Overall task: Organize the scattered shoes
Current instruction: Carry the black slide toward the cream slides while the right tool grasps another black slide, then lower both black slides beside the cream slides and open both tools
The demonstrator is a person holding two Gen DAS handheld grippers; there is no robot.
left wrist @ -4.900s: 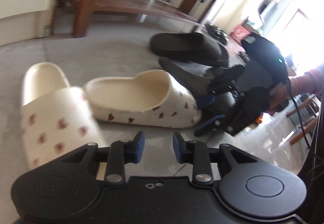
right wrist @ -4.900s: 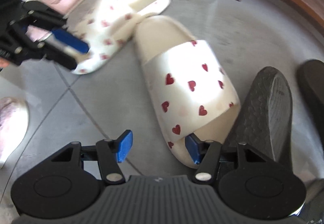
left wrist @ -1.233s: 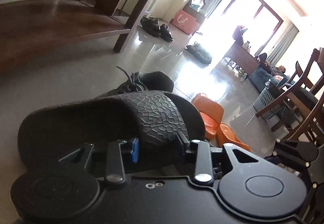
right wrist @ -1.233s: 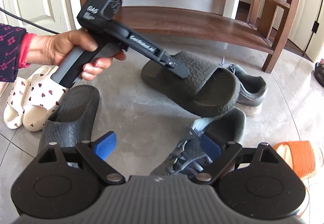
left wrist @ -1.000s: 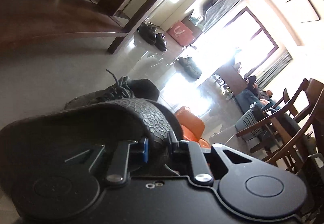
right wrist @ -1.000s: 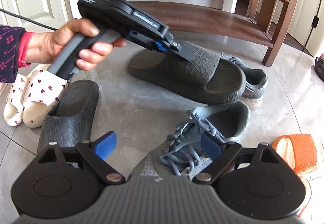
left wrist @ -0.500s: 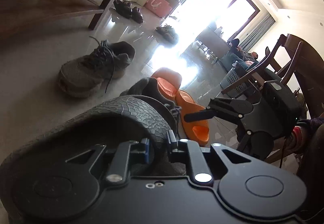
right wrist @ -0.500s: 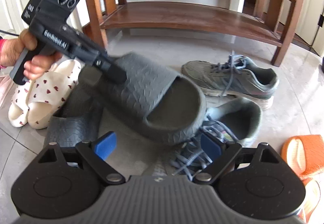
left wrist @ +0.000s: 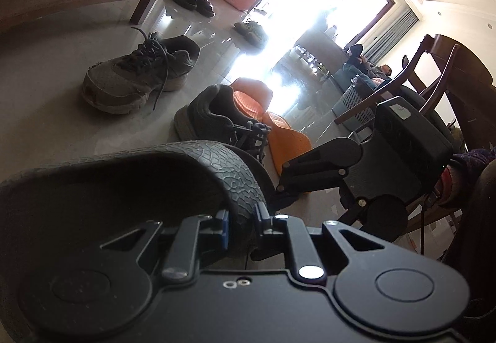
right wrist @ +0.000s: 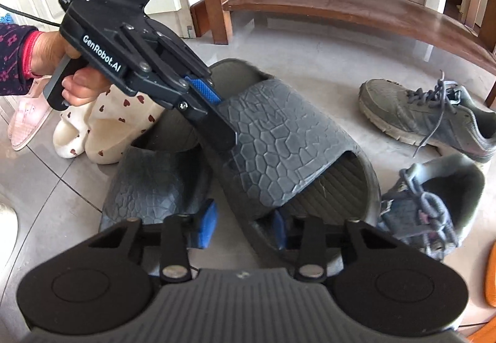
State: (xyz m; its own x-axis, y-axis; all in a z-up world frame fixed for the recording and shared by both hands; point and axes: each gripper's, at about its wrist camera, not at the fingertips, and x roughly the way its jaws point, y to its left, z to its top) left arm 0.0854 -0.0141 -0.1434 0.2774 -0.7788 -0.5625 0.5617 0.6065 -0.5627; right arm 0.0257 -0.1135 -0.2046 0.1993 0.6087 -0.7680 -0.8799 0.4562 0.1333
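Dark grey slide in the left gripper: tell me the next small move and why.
Probably lower the held slide beside its mate and let go. The left gripper pinches its strap, and its toe overhangs the mate, which lies by the heart-print slippers. The right gripper is closing around the held slide's toe edge, likely to steady it.

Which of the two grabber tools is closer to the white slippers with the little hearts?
Left. The left gripper hangs just beside the heart slippers, its fingers clamping the dark slide's strap. The right gripper sits farther away, at that slide's toe end.
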